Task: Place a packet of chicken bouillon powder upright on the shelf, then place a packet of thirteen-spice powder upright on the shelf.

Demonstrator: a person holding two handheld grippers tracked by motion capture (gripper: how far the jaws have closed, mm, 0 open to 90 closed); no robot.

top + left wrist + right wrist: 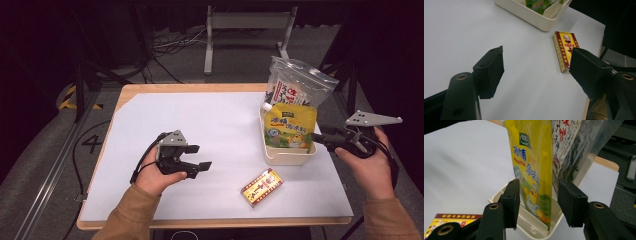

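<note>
Yellow pouch [290, 131] stands upright in the cream tub [289, 158], so the right tool [320, 138] hangs wide beside it; the left tool [199, 157], wide and empty, faces the red box [261, 187].

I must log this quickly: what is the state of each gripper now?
Left gripper: open, holding nothing.
Right gripper: open, at the yellow pouch, not pressing on it.

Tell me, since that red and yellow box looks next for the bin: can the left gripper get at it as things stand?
Probably yes: the left gripper is open, and bare table lies between it and the box.
</note>
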